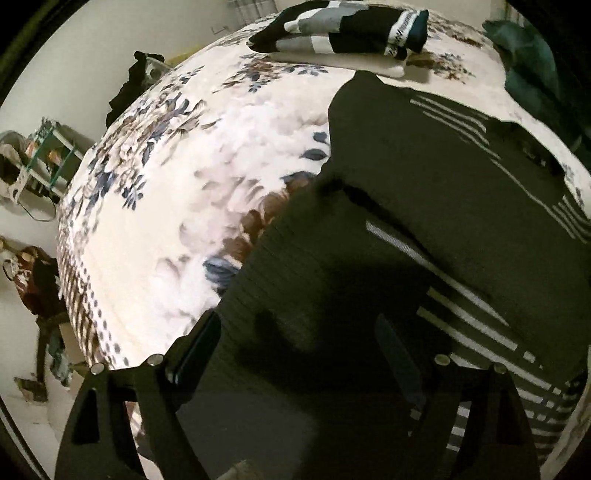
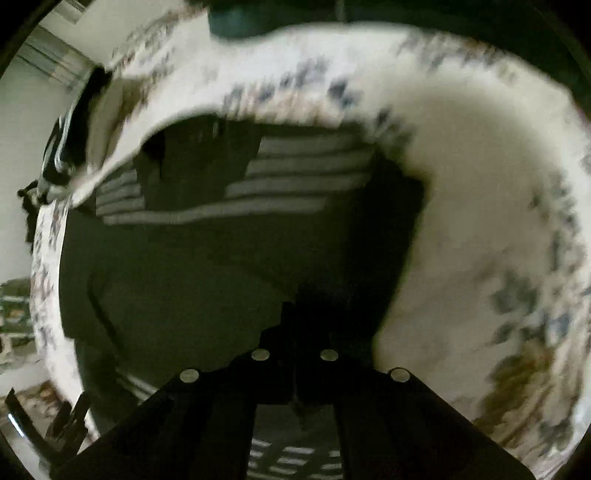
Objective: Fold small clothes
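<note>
A stack of folded clothes already sits on the bed, at the far side from my dark striped top, so I judge part of the job done. The top itself lies spread across the bed, mostly flat, with grey stripes showing towards its far and near ends. It looks partly gathered at best; the real folds are still to make. Beyond the top, at the bed's edge, lies a teal heap, perhaps more clothes waiting, though I cannot tell.

My left gripper points steeply down over the near part of the top. Its jaws stand wide apart, one finger at the top's edge where it meets the bed, the other over the stripes. Cloth lies beneath the gap, but the pads press on nothing.

My right gripper also points steeply down, over the top's other side, just beside where dark cloth gives way to the bed. Its jaws are closed together. The view is blurred and dark there, so I cannot tell whether a pinch of the top is caught between them.

Next, as I judge it, I need a corner in each gripper to carry one side over.
</note>
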Tool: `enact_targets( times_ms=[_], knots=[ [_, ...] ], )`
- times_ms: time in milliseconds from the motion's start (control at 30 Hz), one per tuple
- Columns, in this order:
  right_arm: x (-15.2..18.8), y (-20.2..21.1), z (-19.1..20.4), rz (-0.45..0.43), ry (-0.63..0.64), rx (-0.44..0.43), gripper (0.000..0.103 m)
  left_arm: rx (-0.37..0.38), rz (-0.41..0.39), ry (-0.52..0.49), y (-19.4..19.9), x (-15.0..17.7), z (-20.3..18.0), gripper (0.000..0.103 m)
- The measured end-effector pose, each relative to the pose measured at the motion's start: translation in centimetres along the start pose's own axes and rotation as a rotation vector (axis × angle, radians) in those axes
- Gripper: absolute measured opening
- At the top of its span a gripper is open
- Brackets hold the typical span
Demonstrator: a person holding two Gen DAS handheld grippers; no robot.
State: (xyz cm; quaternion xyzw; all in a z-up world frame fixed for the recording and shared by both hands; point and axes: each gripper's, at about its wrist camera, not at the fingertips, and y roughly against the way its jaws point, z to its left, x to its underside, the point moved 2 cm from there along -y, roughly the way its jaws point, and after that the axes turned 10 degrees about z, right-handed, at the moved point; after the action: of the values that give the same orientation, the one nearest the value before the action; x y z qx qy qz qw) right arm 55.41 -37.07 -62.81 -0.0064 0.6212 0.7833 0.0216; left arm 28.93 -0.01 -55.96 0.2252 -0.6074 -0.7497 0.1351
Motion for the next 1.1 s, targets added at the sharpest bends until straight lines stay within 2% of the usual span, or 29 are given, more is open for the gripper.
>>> enact_targets(
  times_ms=[67,133,200,233,267,333,400,467,533,567,600,667,800,867,1000,1067,1100],
  knots=[
    [-0.8,1.2,-0.9,-0.017,-0.037,-0.006,0.000,0.027,0.005,0.005,-0.3,-0.2,0.4,0.086],
    [-1.4,0.7,-1.4,0.076,-0.061,-0.121,0.001,0.039,0.010,0.002,-0.6,-0.3,0.8,0.086],
    [-1.7,-0.4,-0.8,0.156,-0.068,-0.264,0.009,0.040,0.010,0.001,-0.7,-0.3,1.4,0.086],
    [-1.6,-0.7,-0.7,0.170,-0.062,-0.277,0.023,0.036,0.008,0.001,-0.8,-0.4,1.7,0.086],
    [-1.6,-1.1,-0.4,0.178,-0.052,-0.254,0.038,0.028,0.005,-0.001,-0.8,-0.4,2.0,0.086],
    [-1.7,-2.0,0.3,0.174,-0.025,-0.187,0.040,0.001,-0.003,-0.017,-1.2,-0.7,2.4,0.086],
    [-1.6,-3.3,1.2,0.181,0.026,-0.095,0.040,-0.036,0.002,-0.044,-2.4,-1.1,2.6,0.086],
    [-1.3,-5.7,2.2,0.230,0.093,0.045,0.040,-0.046,0.026,-0.051,-3.6,-1.6,2.8,0.086],
    [-0.9,-6.9,2.9,0.252,0.128,0.088,0.037,-0.030,0.048,-0.039,-4.6,-2.1,3.2,0.086],
    [-0.5,-7.1,3.3,0.243,0.150,0.105,0.010,-0.023,0.047,-0.037,-4.7,-2.3,3.3,0.086],
    [-0.3,-7.1,3.6,0.236,0.163,0.123,0.003,-0.019,0.042,-0.037,-4.7,-2.5,3.3,0.086],
    [0.1,-5.8,4.1,0.173,0.170,0.162,0.003,-0.011,0.027,-0.040,-4.3,-2.9,3.4,0.086],
    [-0.5,-1.7,3.9,0.050,0.119,0.172,0.002,0.029,0.007,-0.031,-3.3,-3.8,3.8,0.086],
    [-1.2,-1.6,3.2,0.052,0.097,0.191,0.002,0.044,-0.005,-0.024,-2.9,-4.5,3.9,0.086],
    [-2.4,-2.6,2.0,0.058,0.063,0.288,0.002,0.055,-0.022,-0.011,-2.8,-6.2,4.2,0.086],
    [-2.6,-3.3,1.8,0.106,0.054,0.259,0.003,0.061,-0.031,0.008,-2.7,-7.1,4.7,0.086],
    [-2.6,-4.3,1.3,0.180,0.024,0.214,0.003,0.070,-0.037,0.016,-2.6,-7.5,4.9,0.086]
  ],
)
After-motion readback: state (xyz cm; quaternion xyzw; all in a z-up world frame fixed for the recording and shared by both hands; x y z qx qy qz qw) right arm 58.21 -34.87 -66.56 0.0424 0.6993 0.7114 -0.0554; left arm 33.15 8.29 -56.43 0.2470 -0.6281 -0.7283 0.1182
